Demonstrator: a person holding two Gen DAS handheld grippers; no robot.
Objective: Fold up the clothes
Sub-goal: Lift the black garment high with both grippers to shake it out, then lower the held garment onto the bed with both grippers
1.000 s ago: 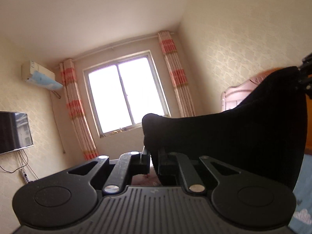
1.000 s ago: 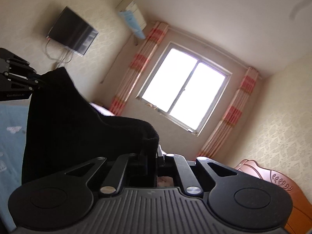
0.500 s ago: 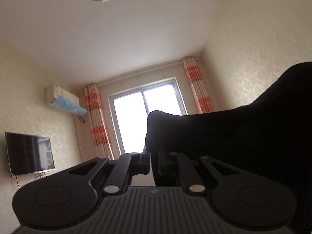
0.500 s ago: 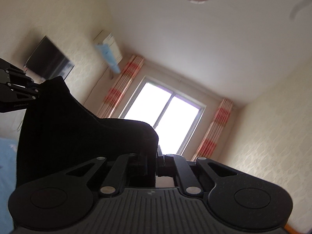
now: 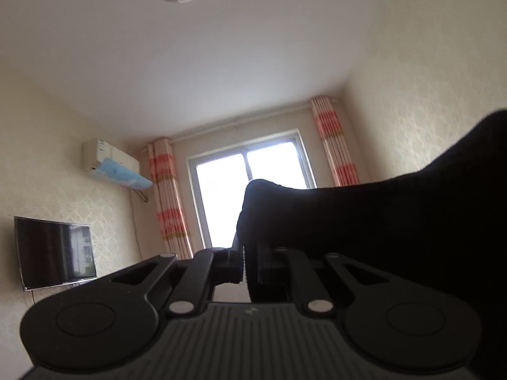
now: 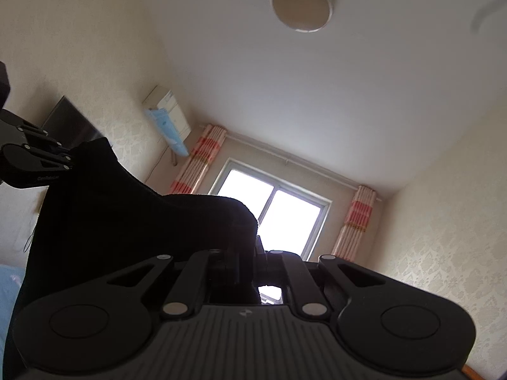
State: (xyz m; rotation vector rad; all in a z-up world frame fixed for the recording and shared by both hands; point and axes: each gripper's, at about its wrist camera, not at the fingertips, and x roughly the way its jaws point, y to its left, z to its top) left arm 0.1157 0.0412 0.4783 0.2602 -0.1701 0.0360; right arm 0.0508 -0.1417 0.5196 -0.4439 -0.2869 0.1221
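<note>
- Two grippers hold one black garment up in the air, stretched between them, with both cameras tipped toward the ceiling.
- Left gripper: its jaws are nearly closed, pinching a corner of the garment, which bunches above the fingertips and runs off to the right edge of that view.
- Right gripper: its jaws are also nearly closed, clamped on another corner of the same cloth; the fabric spreads leftward and hangs down along the left side of the view.
- In the right wrist view, the left gripper shows at the far left, gripping the cloth's raised far corner.
- The top edge of the cloth sags a little between the two held corners.
- Behind it stands a bright window with striped orange curtains on both sides.
- An air conditioner and a dark television hang on the left wall.
- A round lamp sits on the ceiling.
- A patch of light blue bedding shows at the lower left of the right wrist view.
</note>
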